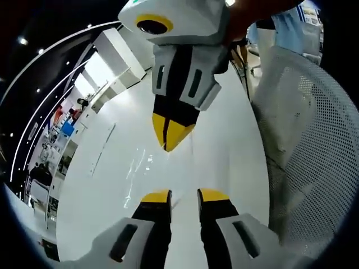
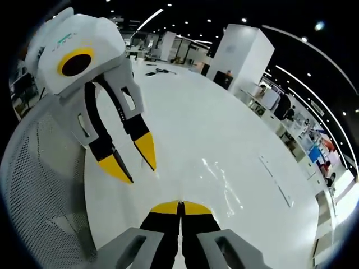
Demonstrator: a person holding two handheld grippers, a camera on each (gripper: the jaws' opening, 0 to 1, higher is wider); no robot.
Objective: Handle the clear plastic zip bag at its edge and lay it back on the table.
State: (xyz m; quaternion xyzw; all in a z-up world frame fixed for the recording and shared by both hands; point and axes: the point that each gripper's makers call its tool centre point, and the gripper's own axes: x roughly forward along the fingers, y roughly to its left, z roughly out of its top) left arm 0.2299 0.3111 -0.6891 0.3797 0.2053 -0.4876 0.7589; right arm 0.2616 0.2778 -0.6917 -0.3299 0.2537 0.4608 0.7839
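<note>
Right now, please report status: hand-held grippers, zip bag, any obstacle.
Left hand-held gripper open; right hand-held gripper shut. Clear zip bag flat on table; grip on it unclear. Mesh chair at table edge, not blocking.

Layout at this moment. Left gripper view: the zip bag (image 1: 126,168) lies flat on the worktop (image 1: 224,140), at 10 o'clock from the left tongs (image 1: 184,194). The right tongs (image 1: 171,133) hang over the worktop at 12 o'clock, beyond the left tongs. A mesh chair back (image 1: 305,145) stands at 3 o'clock, beside the worktop edge.

Right gripper view: the bag (image 2: 247,179) lies on the worktop (image 2: 196,112) at 2 o'clock from the right tongs (image 2: 180,208). The left tongs (image 2: 134,159) hang at 11 o'clock; the mesh chair back (image 2: 45,185) stands at 9 o'clock.
</note>
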